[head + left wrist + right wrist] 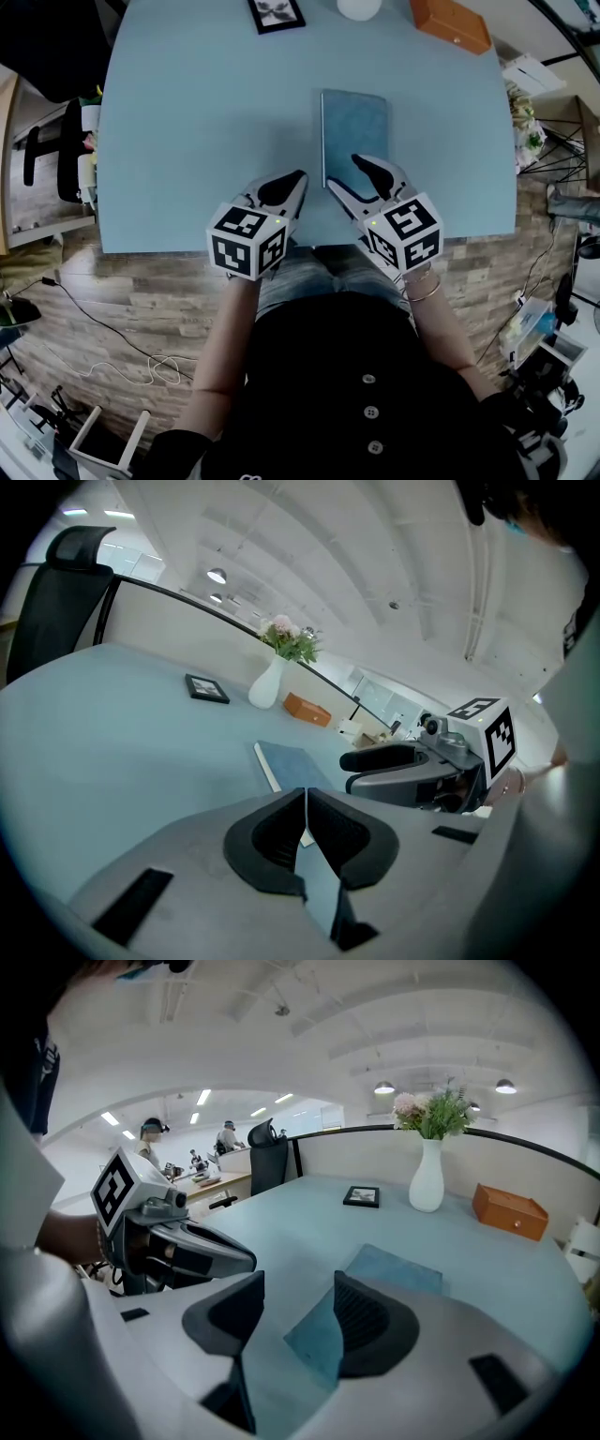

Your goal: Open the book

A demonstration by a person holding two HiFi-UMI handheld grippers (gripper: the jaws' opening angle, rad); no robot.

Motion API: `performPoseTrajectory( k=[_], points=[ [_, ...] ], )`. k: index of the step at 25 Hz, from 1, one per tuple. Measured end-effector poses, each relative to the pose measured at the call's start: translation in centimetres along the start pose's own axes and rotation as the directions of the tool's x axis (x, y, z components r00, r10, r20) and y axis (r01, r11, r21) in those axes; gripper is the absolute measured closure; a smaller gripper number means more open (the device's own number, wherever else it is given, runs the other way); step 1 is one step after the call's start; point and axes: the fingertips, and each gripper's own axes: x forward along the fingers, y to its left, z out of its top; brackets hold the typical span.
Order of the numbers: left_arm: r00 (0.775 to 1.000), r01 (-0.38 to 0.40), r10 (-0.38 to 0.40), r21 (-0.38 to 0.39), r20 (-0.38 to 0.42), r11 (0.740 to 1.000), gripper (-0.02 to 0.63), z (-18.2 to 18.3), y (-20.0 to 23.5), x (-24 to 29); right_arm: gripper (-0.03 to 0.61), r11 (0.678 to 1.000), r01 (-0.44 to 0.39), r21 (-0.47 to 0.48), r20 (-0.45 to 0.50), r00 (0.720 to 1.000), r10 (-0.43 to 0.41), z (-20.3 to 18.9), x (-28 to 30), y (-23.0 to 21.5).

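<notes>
On the table, the book lies flat and closed, near the front edge before the person. The right gripper hangs over its near left corner with jaws parted and gripping nothing, probably placed to catch the cover's edge. The left gripper, jaws pressed together and empty, sits just beside the book, perhaps to steady it.

We count one book on one table. We count two grippers: one left gripper and one right gripper. Along the table's far edge we count one picture frame, one white vase and one orange box. Beside the table we count one black chair.
</notes>
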Motion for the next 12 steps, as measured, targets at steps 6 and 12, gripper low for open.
performPoseTrajectory(
  k=[6, 12],
  points=[
    [0.999, -0.001, 0.002, 0.014, -0.038, 1.000, 0.595, -1.9, -0.3, 0.4, 0.353, 0.993, 0.001, -0.120, -0.073, 0.997, -0.009, -1.4, 0.7, 0.7],
    [0.999, 0.012, -0.012, 0.015, -0.037, 1.000, 0.595, -2.4, -0.7, 0.3, 0.368, 0.991, -0.015, -0.136, -0.113, 0.994, -0.001, -2.6, 1.2, 1.0]
  ],
)
